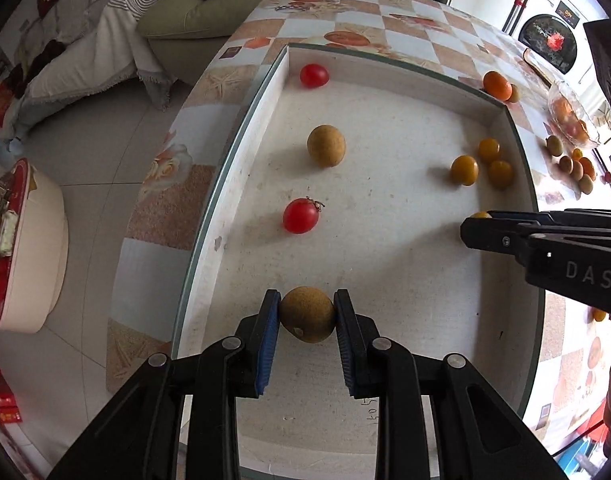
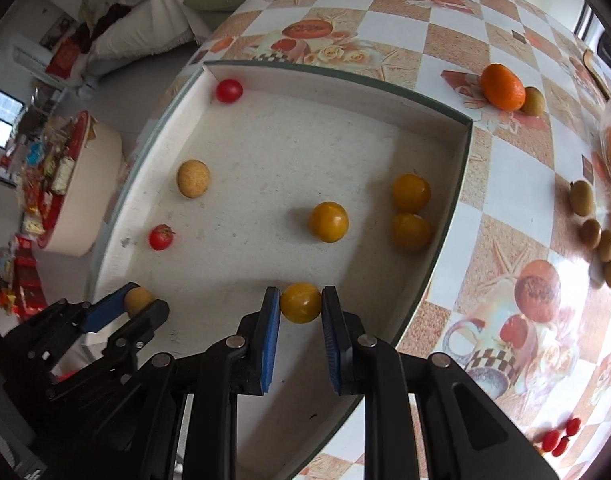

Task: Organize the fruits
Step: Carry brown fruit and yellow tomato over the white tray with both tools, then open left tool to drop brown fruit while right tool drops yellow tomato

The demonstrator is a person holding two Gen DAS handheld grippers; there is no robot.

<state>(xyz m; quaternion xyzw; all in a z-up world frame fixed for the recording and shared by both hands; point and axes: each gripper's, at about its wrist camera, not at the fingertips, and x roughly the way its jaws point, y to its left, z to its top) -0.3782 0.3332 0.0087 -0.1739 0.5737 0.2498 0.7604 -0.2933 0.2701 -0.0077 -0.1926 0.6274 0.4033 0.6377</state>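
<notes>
A shallow white tray (image 1: 385, 248) lies on the patterned table. My left gripper (image 1: 307, 314) is shut on a brown longan (image 1: 307, 314) over the tray's near end; it shows in the right wrist view (image 2: 139, 300). My right gripper (image 2: 301, 303) is shut on a yellow tomato (image 2: 301, 303) over the tray's near right part; the right gripper's tip shows at the right in the left wrist view (image 1: 475, 228). In the tray lie another longan (image 1: 326, 146), two red tomatoes (image 1: 300, 216) (image 1: 314, 75) and three yellow tomatoes (image 2: 328, 222) (image 2: 411, 193) (image 2: 411, 232).
Outside the tray on the table are an orange kumquat (image 2: 502, 87) with a longan (image 2: 532, 101) beside it, several longans (image 2: 597, 236) at the right, small red tomatoes (image 2: 559, 440) at the near right, and a clear bowl of fruit (image 1: 571, 116). A round stool (image 1: 29, 248) stands on the floor at left.
</notes>
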